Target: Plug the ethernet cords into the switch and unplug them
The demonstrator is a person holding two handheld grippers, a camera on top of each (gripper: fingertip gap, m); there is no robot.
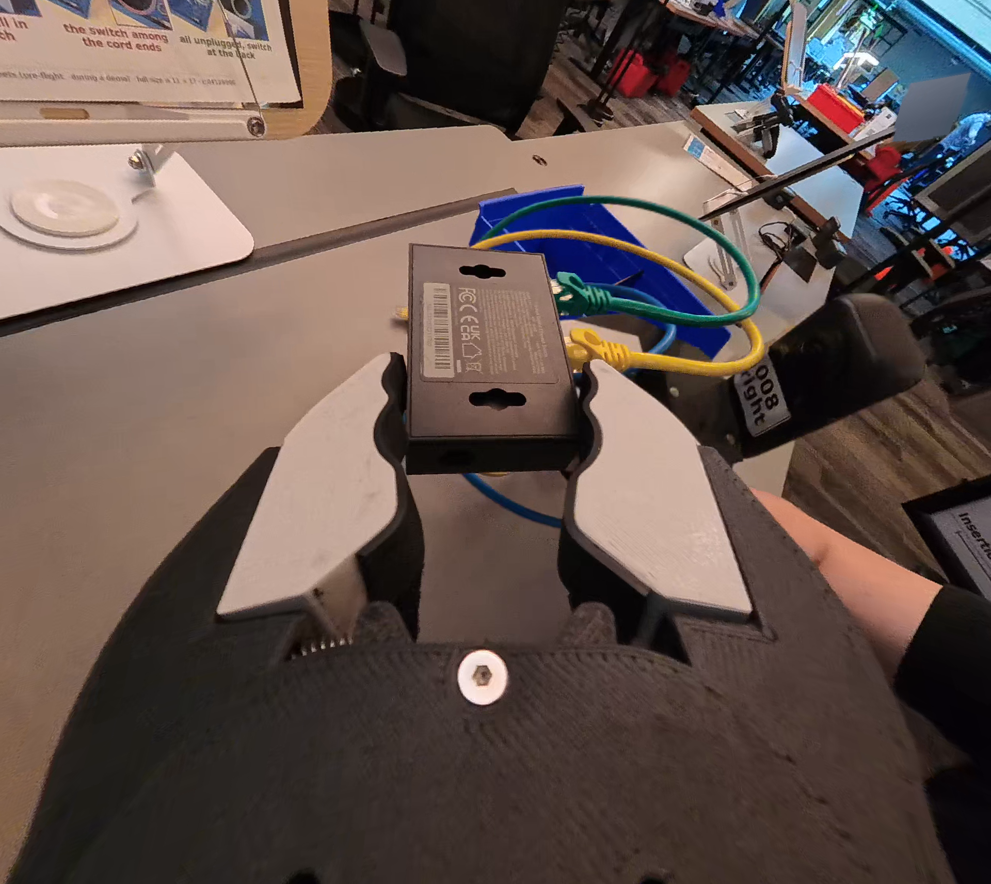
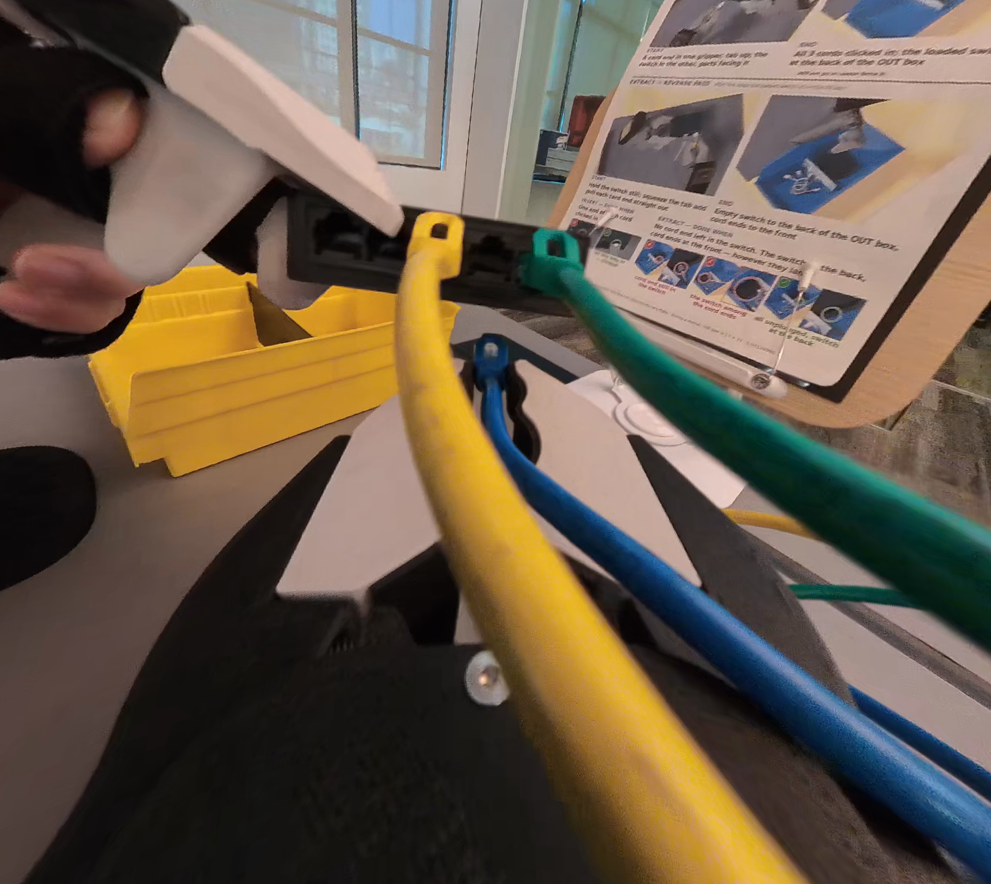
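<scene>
Black plastic switch [image 1: 485, 359], light & rigid, pinched by left gripper [image 1: 485, 429] at its end. Right gripper [image 2: 496, 375] jaws pinch blue cord's plug [image 2: 490, 356]; yellow cord [image 2: 434, 241], green cord [image 2: 552, 257] seated. Grab boots, not floppy cable.

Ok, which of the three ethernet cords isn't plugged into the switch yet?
The blue ethernet cord: its plug sits in the right claw, below the black switch. Yellow cord and green cord are already seated.

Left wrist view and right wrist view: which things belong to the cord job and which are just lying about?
Job: switch in left gripper; yellow cord and green cord, plugged in; blue cord in right gripper.
Lying about: yellow bin, blue bin, instruction sheet.
</scene>
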